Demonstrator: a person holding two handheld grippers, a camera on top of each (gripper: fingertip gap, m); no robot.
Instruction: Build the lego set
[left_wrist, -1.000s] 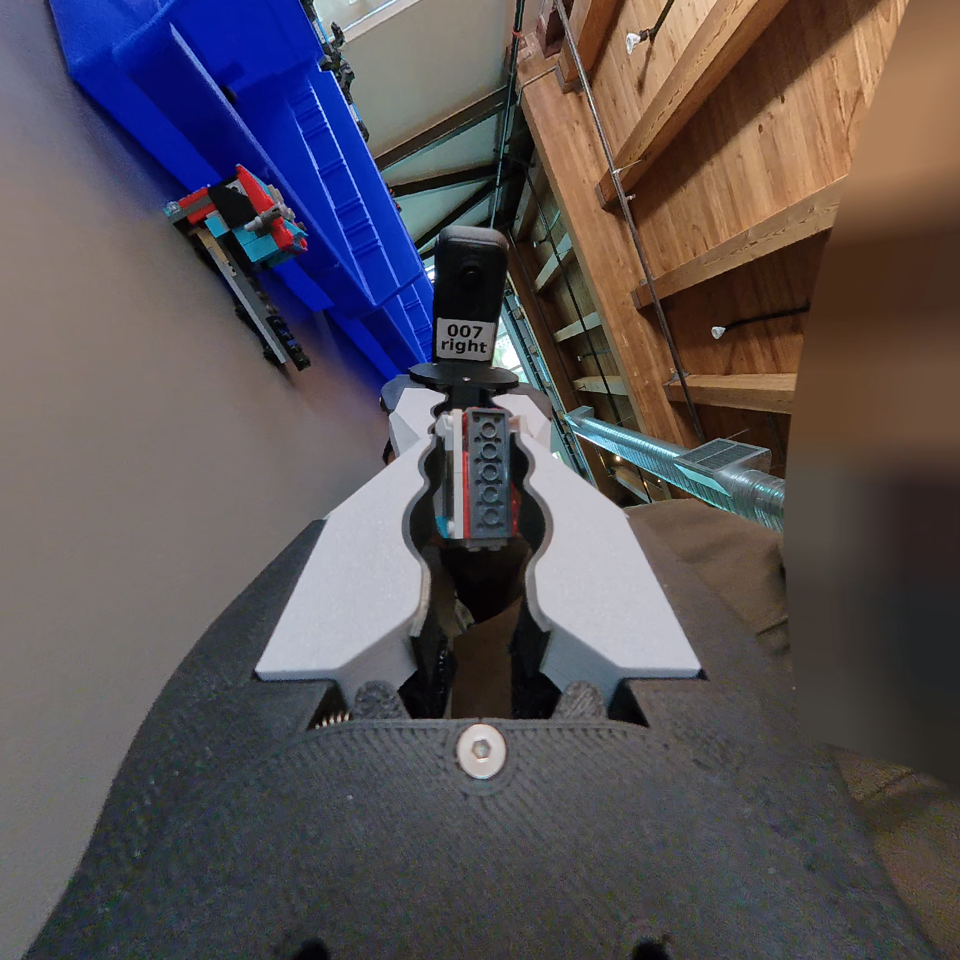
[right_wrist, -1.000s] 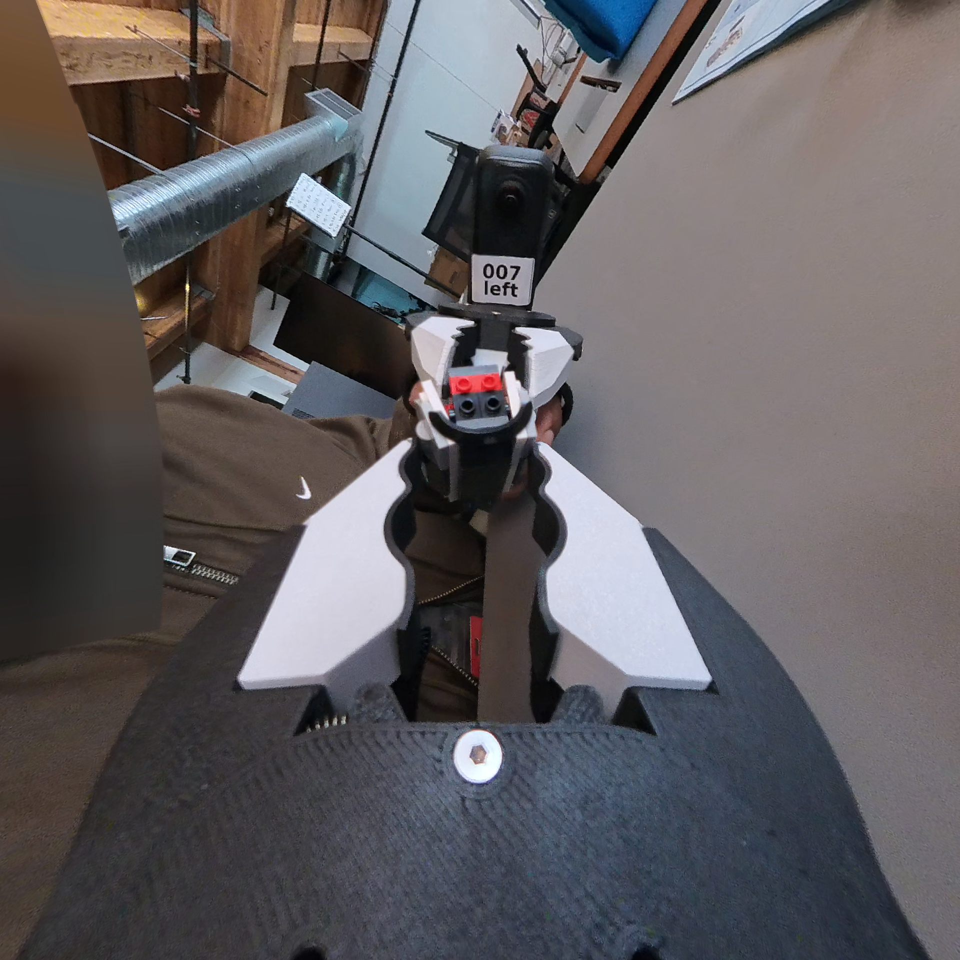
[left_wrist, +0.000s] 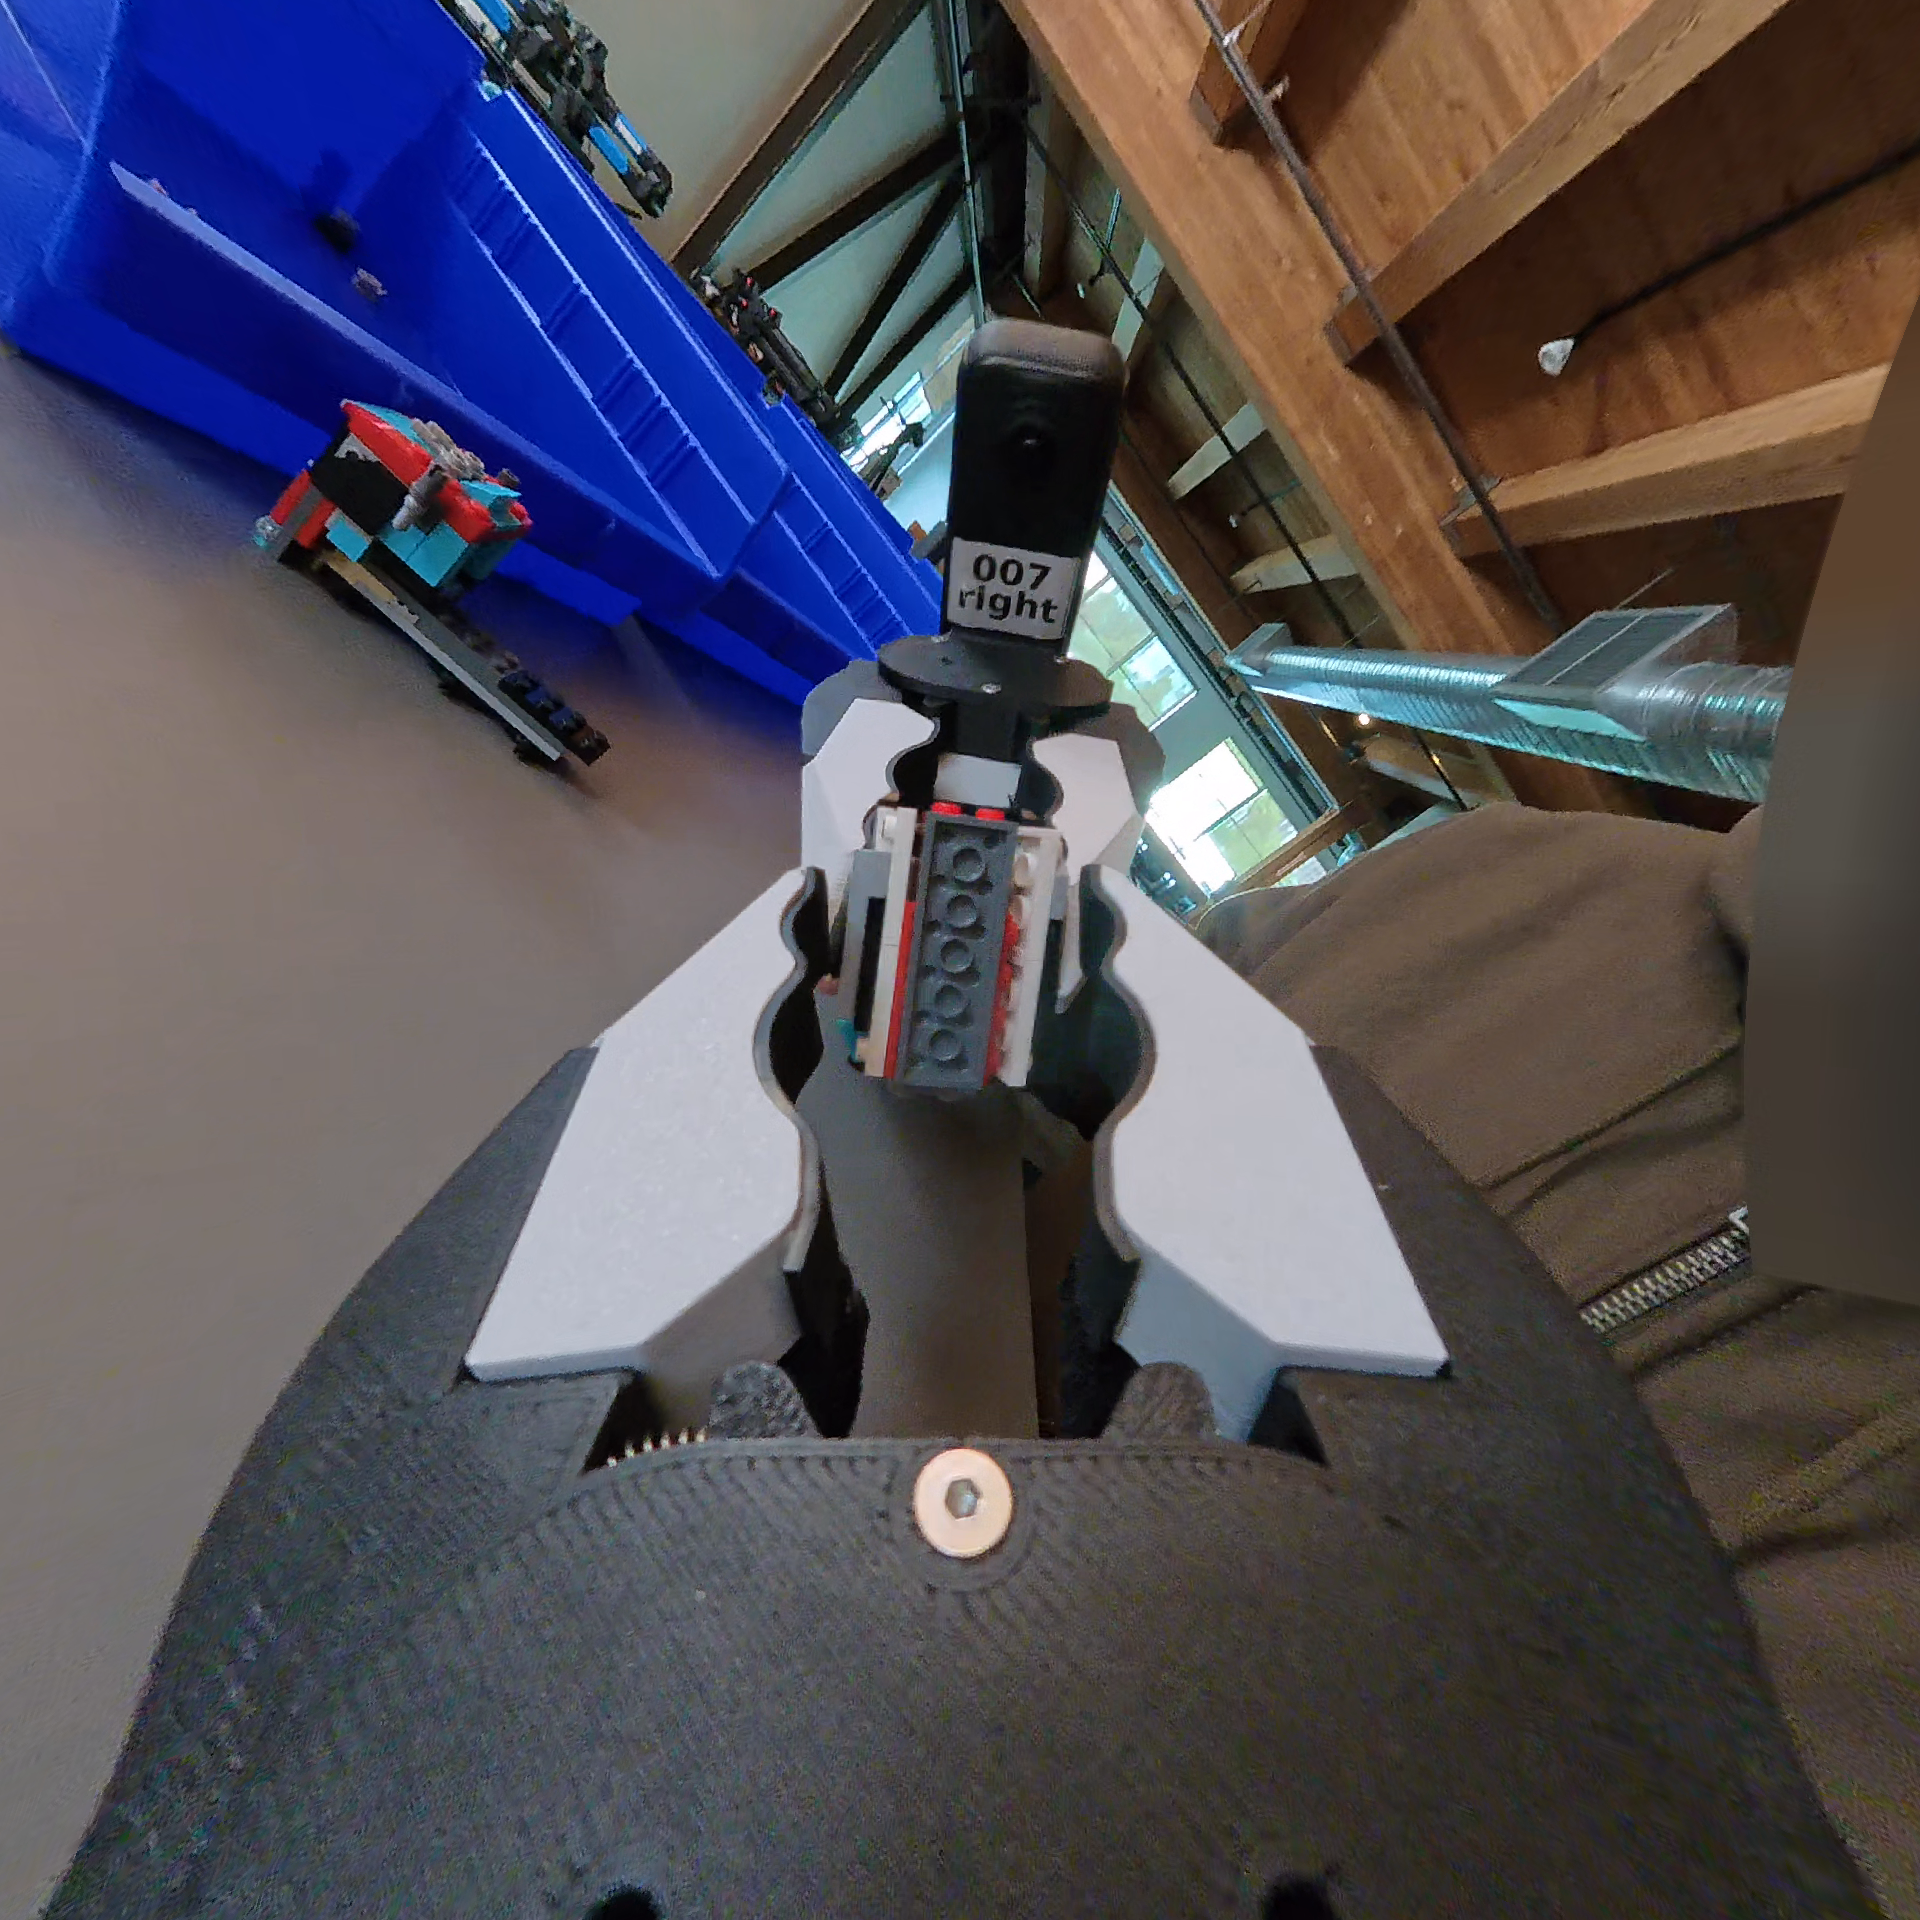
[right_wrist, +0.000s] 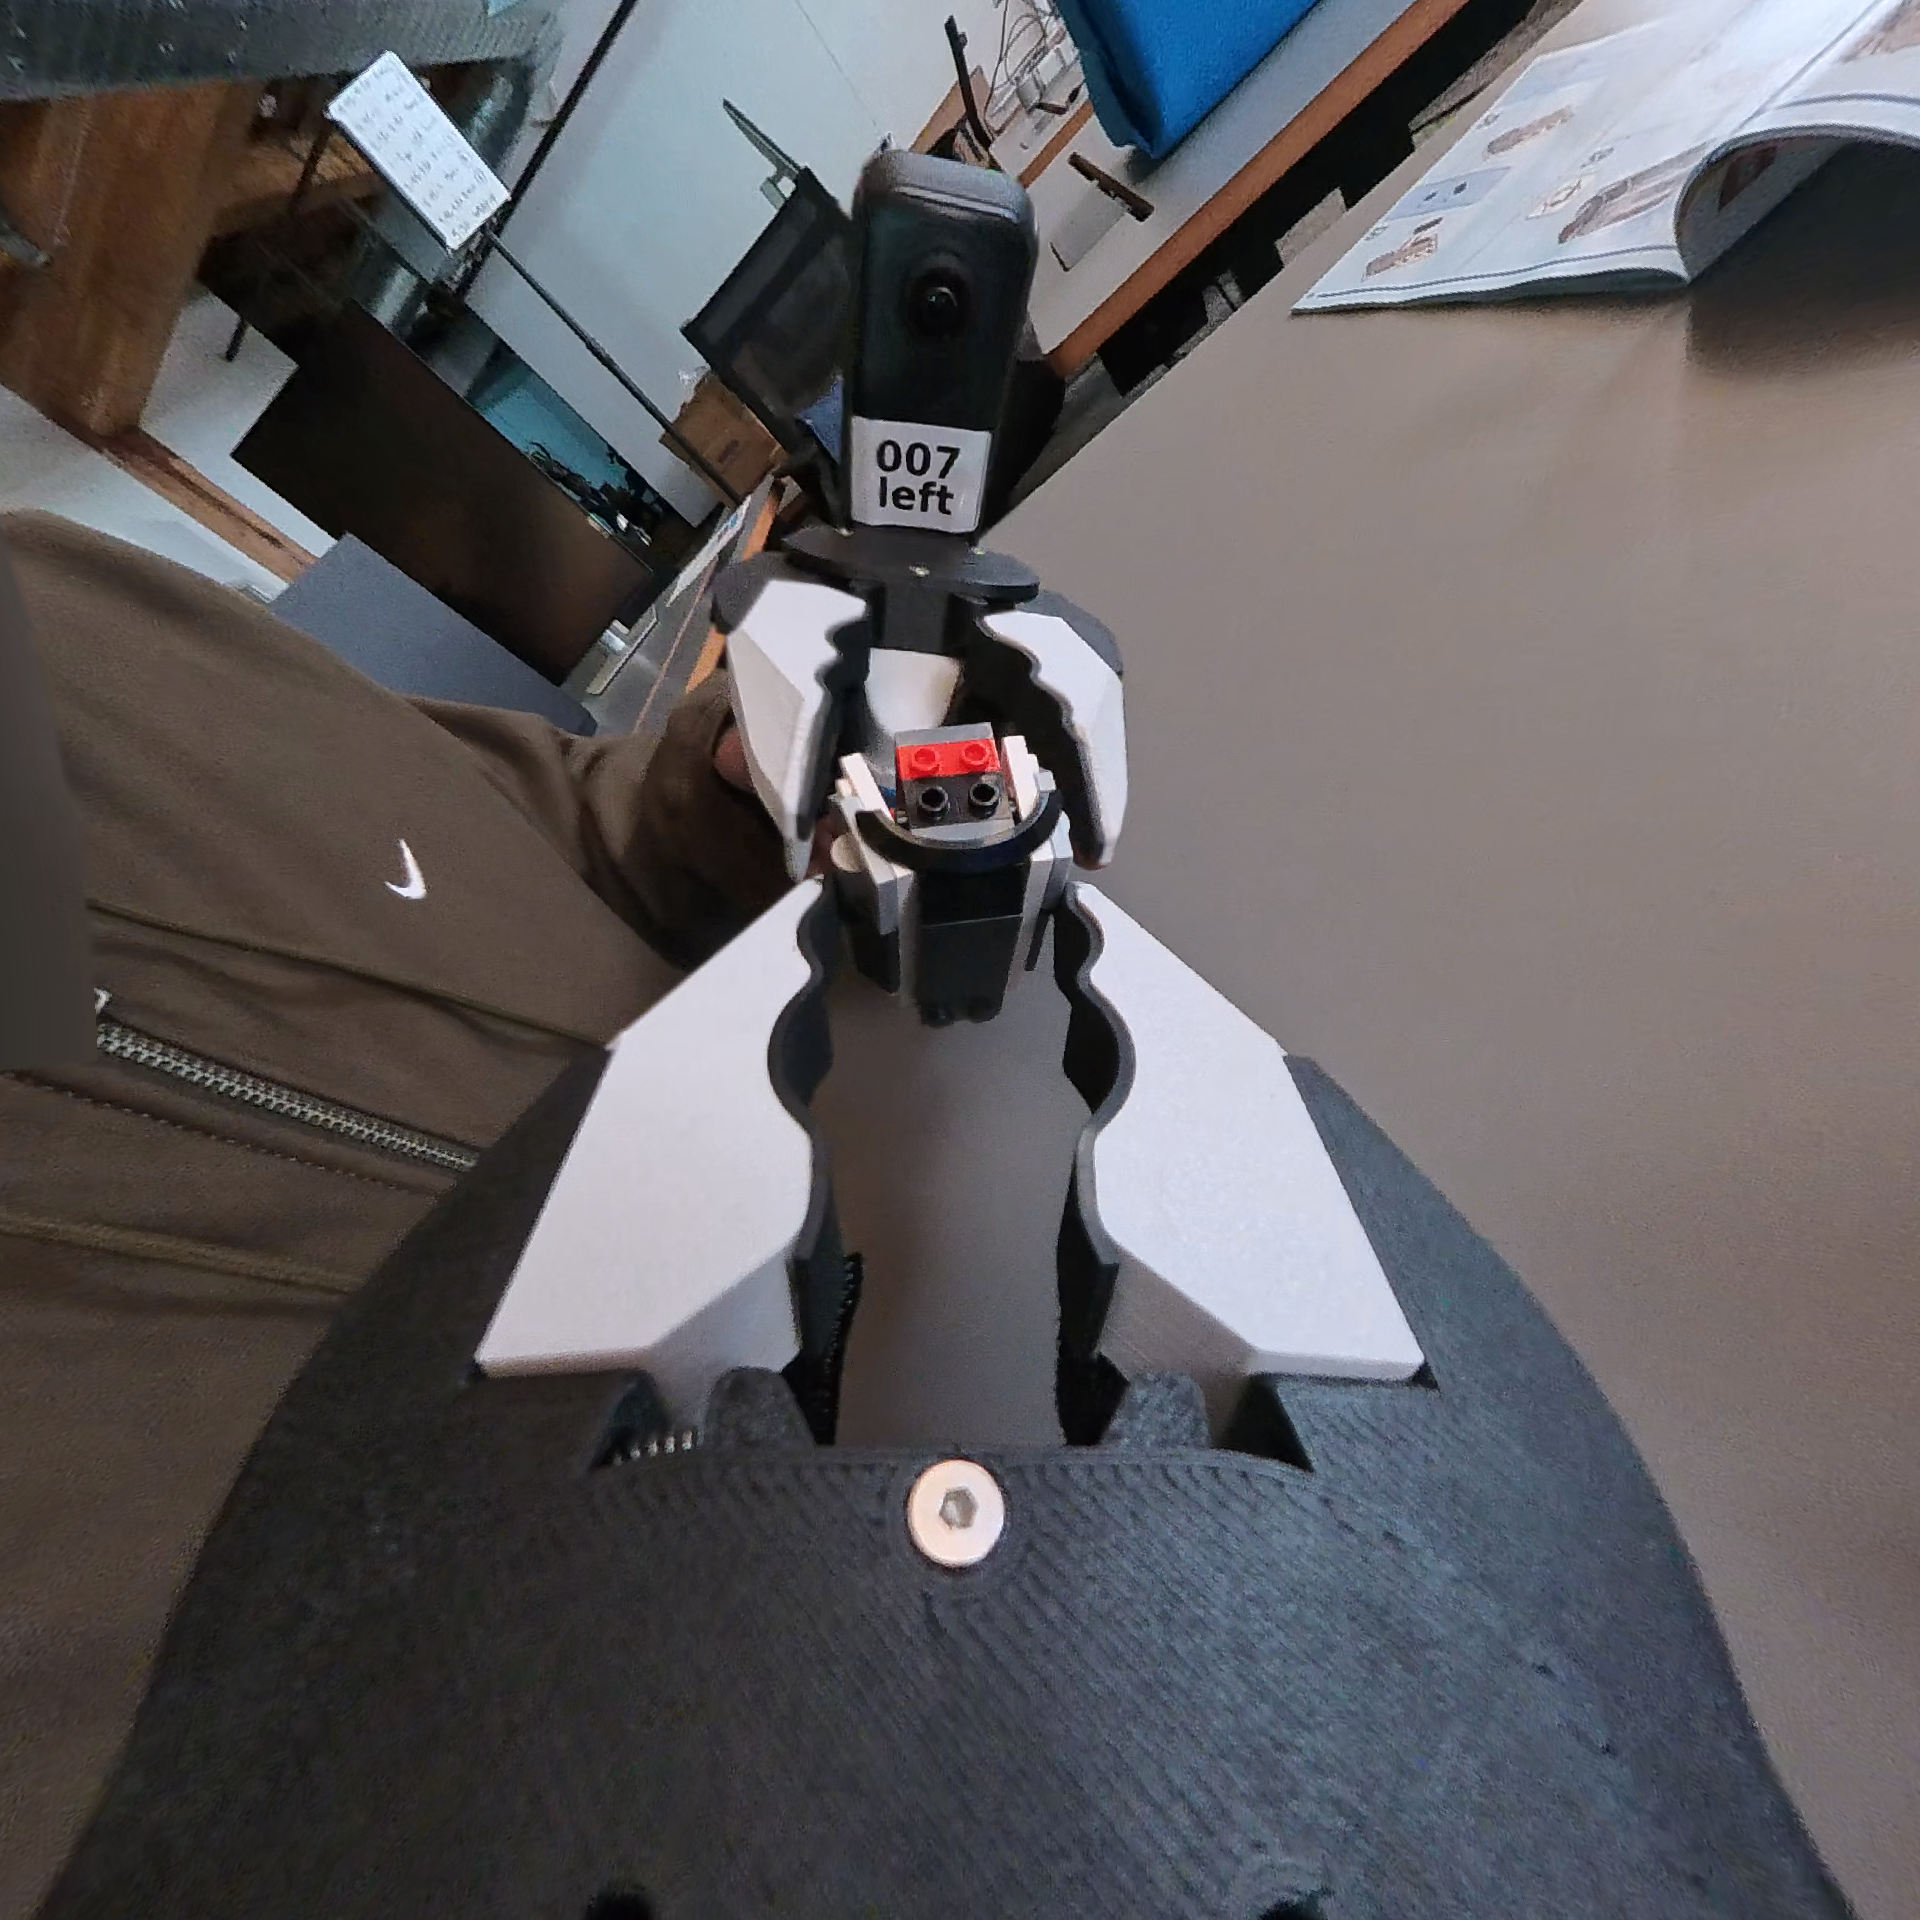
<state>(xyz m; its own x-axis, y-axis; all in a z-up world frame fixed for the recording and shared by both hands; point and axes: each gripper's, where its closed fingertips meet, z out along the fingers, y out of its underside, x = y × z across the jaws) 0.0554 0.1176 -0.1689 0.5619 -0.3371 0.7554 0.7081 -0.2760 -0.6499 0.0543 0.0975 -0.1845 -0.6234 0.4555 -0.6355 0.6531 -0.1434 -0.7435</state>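
Your right gripper clamps small grey-red-white brick assembly by its sides. Your left gripper is spread around opposite end, pads not pressing. Assembly sits between both claw tips. Second brick model far left of left claw.

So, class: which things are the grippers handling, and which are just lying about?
Handled: brick model, gripped by right gripper; left gripper open around its other end.
Lying about: brick build; blue bins; booklet.

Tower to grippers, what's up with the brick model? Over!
Right hand-held gripper clamped on brick model. Left hand-held gripper open around it, gaps both sides. Bigger brick build apart, by blue bins.
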